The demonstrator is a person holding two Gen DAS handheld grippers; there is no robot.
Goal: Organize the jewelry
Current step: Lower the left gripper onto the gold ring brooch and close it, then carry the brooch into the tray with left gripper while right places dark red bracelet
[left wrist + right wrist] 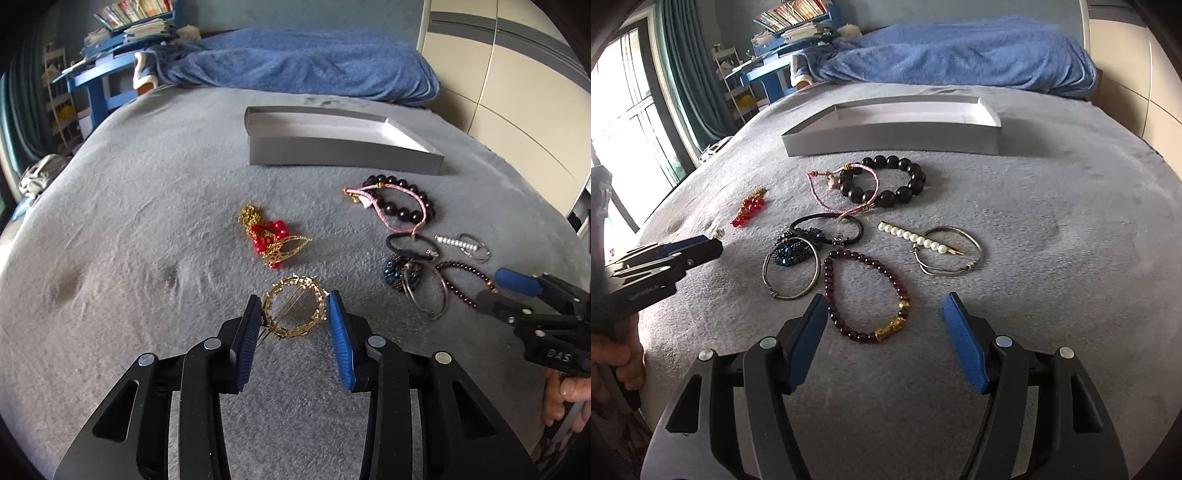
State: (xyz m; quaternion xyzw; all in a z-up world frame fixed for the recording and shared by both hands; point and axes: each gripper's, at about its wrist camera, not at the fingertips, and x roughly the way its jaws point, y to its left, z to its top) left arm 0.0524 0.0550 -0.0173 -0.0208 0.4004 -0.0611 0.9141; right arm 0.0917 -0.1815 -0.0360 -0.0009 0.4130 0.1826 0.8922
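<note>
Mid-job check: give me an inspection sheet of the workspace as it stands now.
Surface: grey plush blanket on a bed.
Job's things: open grey cardboard box, inside looks bare; gold ring-shaped hair clip; dark red bead bracelet; black bead bracelet.
Clutter: nothing seen.
Grippers: left gripper fingers flank the gold clip, grip unclear; right gripper open over the red bracelet.
Cables: nothing seen.
Surroundings: blue towel; blue shelves.
</note>
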